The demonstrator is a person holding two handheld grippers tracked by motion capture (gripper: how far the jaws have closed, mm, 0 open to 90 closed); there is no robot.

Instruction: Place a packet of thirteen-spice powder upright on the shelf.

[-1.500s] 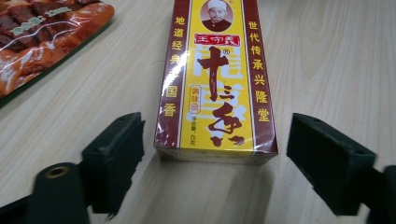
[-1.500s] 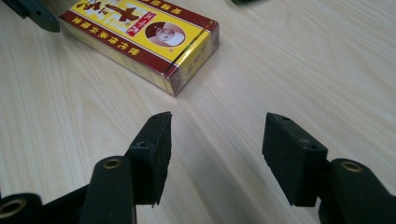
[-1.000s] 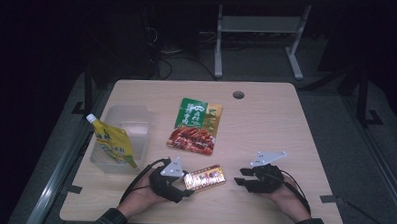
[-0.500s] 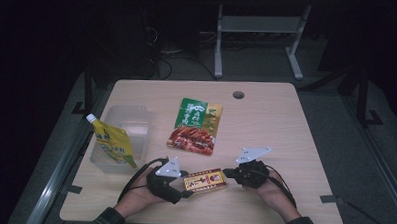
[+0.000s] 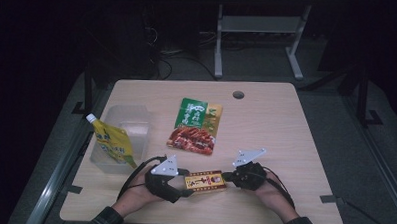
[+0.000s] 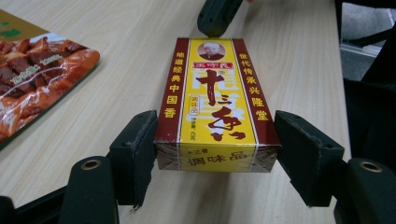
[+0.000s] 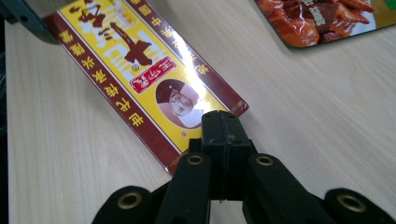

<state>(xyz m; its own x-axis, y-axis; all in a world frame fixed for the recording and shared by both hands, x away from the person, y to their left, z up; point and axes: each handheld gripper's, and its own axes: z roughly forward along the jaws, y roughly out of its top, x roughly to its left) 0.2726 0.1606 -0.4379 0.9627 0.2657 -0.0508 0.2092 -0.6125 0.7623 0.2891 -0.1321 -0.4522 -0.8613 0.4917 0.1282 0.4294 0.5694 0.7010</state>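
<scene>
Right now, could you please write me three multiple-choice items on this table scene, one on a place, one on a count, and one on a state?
1. Where does the yellow spout pouch sit?
A. in the clear plastic tub
B. on the meat snack packet
C. on the floor

2. How many food packages are on the table, tub contents included?
A. two
B. three
C. five

3. How do the right tongs stand?
A. wide open, above the box
B. shut, tips together at the end of the seasoning box
C. clamped on the pouch

Answers:
1 A, the pouch leans inside the tub at the table's left.
2 B, pouch, packet and box.
3 B, the right gripper view shows the jaws together at the box's end, while the left tongs straddle its other end.
</scene>
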